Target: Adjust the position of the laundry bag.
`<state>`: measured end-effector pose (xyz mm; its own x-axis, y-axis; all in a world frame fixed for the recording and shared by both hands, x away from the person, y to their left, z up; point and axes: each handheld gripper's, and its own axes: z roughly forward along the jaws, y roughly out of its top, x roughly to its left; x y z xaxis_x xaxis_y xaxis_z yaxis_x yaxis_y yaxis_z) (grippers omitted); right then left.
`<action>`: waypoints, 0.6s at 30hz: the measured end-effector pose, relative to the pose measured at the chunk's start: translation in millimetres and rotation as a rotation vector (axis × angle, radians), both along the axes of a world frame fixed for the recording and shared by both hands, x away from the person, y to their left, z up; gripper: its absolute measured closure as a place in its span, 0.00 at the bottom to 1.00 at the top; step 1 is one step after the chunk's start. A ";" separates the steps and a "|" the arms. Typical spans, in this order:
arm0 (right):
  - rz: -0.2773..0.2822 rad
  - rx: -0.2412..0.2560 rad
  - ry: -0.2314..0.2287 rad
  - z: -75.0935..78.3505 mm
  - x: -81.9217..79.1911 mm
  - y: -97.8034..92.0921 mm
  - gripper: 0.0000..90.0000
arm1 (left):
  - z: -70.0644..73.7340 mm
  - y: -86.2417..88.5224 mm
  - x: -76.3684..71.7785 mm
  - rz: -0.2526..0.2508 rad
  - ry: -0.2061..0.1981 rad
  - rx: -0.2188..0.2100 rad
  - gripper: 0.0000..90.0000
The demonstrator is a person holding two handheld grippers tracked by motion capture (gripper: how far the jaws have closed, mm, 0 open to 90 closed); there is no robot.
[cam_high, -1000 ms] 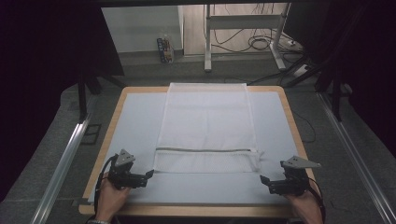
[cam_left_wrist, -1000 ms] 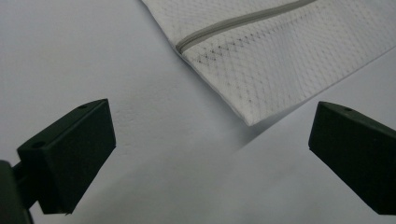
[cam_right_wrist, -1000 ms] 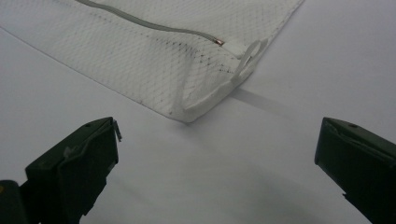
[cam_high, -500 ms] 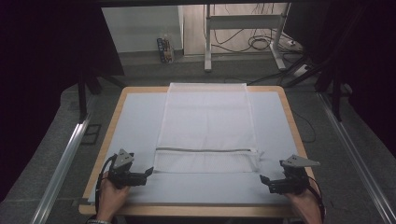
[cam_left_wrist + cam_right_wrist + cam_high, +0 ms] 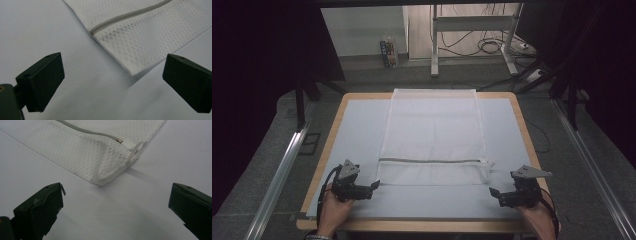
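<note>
On the pale mat (image 5: 352,130), a limp, light mesh laundry bag (image 5: 432,135) lay just ahead of both spread grippers, left (image 5: 373,186) and right (image 5: 493,192); its near corners (image 5: 132,71) looked the best pinching places.

White mesh cloth bag (image 5: 432,135), matt smooth table (image 5: 357,125), wooden rim (image 5: 337,117)

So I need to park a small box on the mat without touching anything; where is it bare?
The mat is bare left and right of the mesh bag, and in the near strip between the left gripper and right gripper. Tightest at the bag's near corners, beside each gripper's open jaws.
</note>
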<state>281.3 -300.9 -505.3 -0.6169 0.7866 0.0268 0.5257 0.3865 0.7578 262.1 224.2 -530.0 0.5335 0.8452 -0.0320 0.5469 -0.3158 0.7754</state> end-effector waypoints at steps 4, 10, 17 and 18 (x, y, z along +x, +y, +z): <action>0.007 -0.007 -0.010 0.6 1.6 1.9 0.00 | 0.8 -1.9 3.2 -0.002 0.019 -0.021 0.06; 0.018 -0.011 -0.011 -0.4 8.1 7.8 0.01 | 1.6 -2.8 9.7 0.003 0.039 -0.038 0.07; 0.014 0.010 -0.015 1.4 13.9 15.0 0.02 | 2.0 -0.1 17.6 0.017 0.045 -0.058 0.07; 0.007 0.016 -0.017 1.6 15.0 15.5 0.01 | 1.9 0.0 18.5 0.017 0.047 -0.056 0.07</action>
